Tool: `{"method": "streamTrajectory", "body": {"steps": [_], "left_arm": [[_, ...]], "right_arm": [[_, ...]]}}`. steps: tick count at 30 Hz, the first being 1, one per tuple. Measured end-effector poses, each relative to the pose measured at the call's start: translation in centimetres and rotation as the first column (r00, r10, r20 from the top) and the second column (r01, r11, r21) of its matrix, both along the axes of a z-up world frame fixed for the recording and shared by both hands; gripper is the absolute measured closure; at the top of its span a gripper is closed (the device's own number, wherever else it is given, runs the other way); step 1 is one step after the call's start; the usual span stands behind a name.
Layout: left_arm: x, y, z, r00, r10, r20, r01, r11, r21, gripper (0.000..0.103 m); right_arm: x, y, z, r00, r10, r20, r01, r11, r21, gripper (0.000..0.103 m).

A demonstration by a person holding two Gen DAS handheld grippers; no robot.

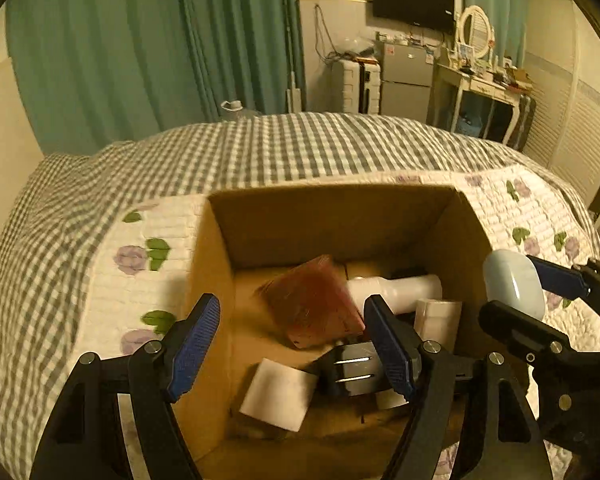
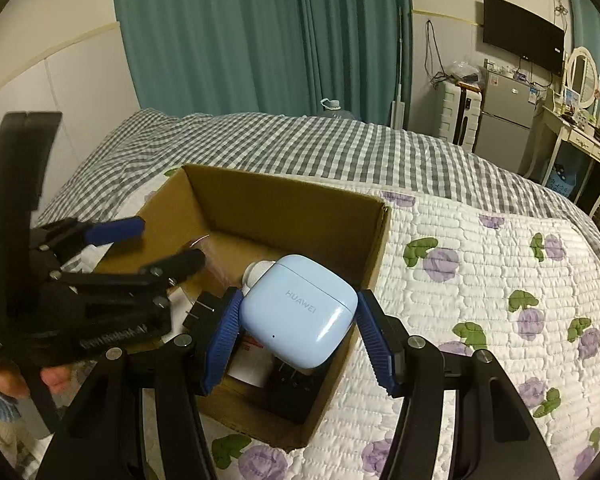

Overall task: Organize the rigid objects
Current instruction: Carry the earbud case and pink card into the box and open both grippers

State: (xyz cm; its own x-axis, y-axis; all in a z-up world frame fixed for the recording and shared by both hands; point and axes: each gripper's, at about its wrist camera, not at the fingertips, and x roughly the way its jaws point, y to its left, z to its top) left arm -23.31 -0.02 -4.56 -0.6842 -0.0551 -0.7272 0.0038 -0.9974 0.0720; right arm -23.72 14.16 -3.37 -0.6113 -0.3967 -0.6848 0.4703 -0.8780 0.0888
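An open cardboard box point(image 1: 340, 224) point(image 2: 284, 200) sits on a quilted bed. Inside lie a reddish-brown packet point(image 1: 312, 300), a white bottle point(image 1: 396, 290), a white block point(image 1: 278, 394), a black power plug point(image 1: 352, 368) and a white roll point(image 1: 438, 318). My right gripper point(image 2: 298, 320) is shut on a light blue Huawei earbud case point(image 2: 300, 310) point(image 1: 514, 284), held over the box's right side. My left gripper point(image 1: 296, 340) point(image 2: 156, 240) is open and empty above the box's left part.
The bed has a floral quilt point(image 2: 480, 280) and a grey checked blanket point(image 1: 260, 148). Teal curtains point(image 1: 140, 40) hang behind. A fridge point(image 1: 406, 80), a suitcase, a dressing table point(image 1: 484, 88) and a wall TV stand at the far right.
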Motion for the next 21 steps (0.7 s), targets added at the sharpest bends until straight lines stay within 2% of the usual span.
{"method": "streamTrajectory", "body": {"steps": [8,16,21], "left_arm": [[1.6,-2.2,2.1,0.999,0.033,-0.022,-0.033,0.999,0.011,0.026],[1.6,-4.6,1.4,0.998,0.059,-0.022,-0.059,0.998,0.021,0.026],[1.4,-6.2,0.7,0.996,0.082,-0.025,-0.081,0.996,0.035,0.026]], "right_arm": [[-0.9,-1.9,1.0,1.0,0.031,-0.005,-0.031,0.999,0.034,0.045],[-4.8,-6.5,-1.1,0.997,0.057,0.059,-0.06,0.996,0.059,0.045],[-5.7,-9.2,-2.3,0.995,0.077,0.064,-0.083,0.992,0.097,0.045]]}}
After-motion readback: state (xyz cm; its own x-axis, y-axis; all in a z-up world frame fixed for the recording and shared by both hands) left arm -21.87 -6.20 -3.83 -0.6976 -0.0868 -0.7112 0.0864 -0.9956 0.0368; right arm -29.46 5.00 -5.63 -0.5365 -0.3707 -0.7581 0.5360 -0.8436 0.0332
